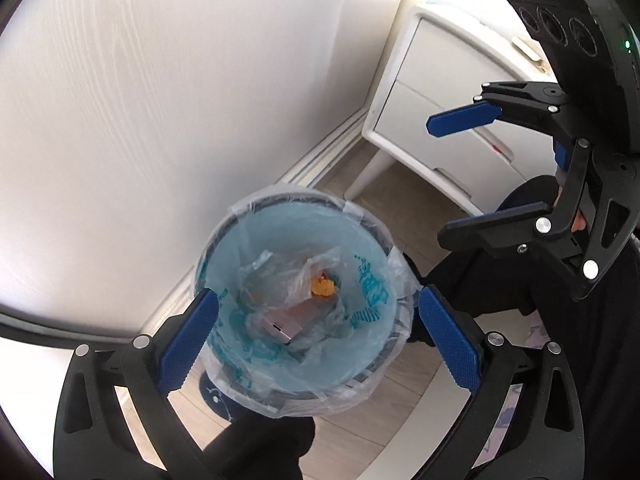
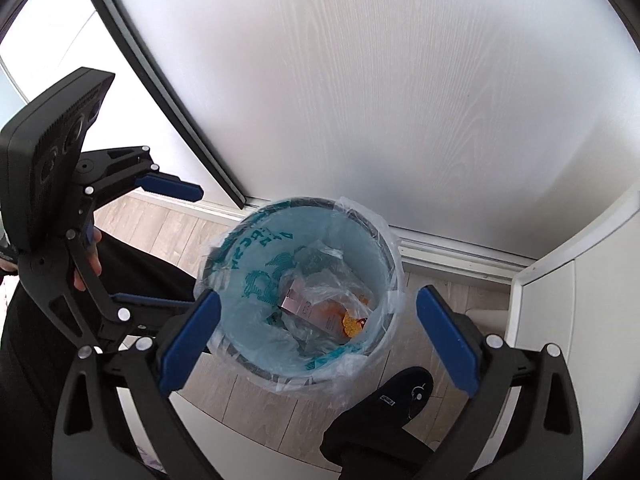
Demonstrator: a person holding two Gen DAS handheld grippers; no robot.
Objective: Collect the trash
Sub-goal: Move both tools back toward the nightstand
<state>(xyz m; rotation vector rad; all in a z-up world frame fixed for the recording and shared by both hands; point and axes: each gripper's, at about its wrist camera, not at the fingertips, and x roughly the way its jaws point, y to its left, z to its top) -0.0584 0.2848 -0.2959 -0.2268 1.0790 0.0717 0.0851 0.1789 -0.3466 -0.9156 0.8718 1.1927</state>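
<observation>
I have both grippers hanging above the round bin with its pale blue plastic liner [image 1: 320,376], which stands on the light wood floor [image 1: 400,200] against the white wood-grain wall panel [image 1: 180,100]. My left gripper [image 1: 316,336] is spread wide with nothing between its blue pads, and the bin's mouth fills the gap between them. My right gripper [image 2: 316,328] is spread just as wide and empty, over the same bin. Down in the bin lie the trash pieces: a crumpled clear plastic bag [image 1: 280,276], a small pinkish carton [image 1: 288,324] and an orange scrap [image 1: 323,288] beside it. The liner's edge folds out over the bin's rim. A white two-drawer nightstand [image 1: 440,112] stands just beyond the bin along the wall, and a black slipper [image 2: 396,400] rests on the floor on the bin's near side
</observation>
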